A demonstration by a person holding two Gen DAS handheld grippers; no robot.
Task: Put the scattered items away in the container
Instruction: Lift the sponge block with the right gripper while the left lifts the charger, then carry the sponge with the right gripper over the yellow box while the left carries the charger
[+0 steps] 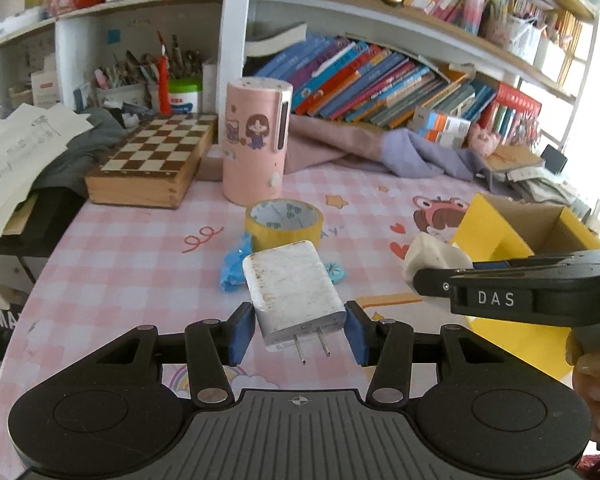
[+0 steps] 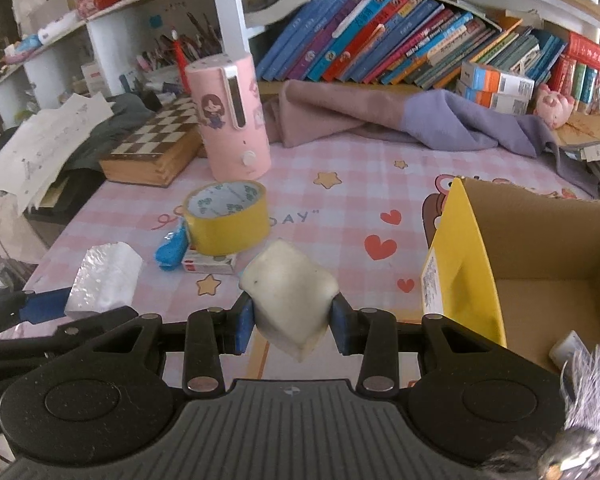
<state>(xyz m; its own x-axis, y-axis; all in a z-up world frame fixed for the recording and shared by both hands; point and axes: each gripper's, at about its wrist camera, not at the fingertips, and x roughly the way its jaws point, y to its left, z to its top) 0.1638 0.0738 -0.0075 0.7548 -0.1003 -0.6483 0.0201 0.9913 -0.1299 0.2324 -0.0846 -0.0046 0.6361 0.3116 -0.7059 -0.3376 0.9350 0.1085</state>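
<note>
Over the desk (image 2: 340, 168): pink-and-white checked cloth with printed stars and hearts is covering it.
Left claw (image 1: 300, 330): blue pads are pinching a charger at its lower sides, above the cloth.
Charger (image 1: 296, 292): white, boxy, rounded corners, scuffed and speckled face; two flat metal prongs are pointing toward the camera.
Right claw (image 2: 292, 324): blue pads are pressing a pale lump, denting its sides, clear of the cloth.
Pale lump (image 2: 290, 292): off-white, soft-looking, pillow-shaped with blunt corners and a few dark specks.
Container (image 2: 540, 264): open cardboard box, glossy yellow outside, bare brown inside, standing right of the right claw; a small white item is lying in its near corner.
Tape roll (image 2: 228, 220): wide yellow ring with printed white core, resting partly on a small flat red-and-white box (image 2: 210, 265).
Blue wrapper (image 2: 172, 250): crinkled, shiny, lying against the tape roll.
Pink cylinder (image 2: 230, 120): smooth, upright, cartoon girl sticker, standing behind the tape roll.
</note>
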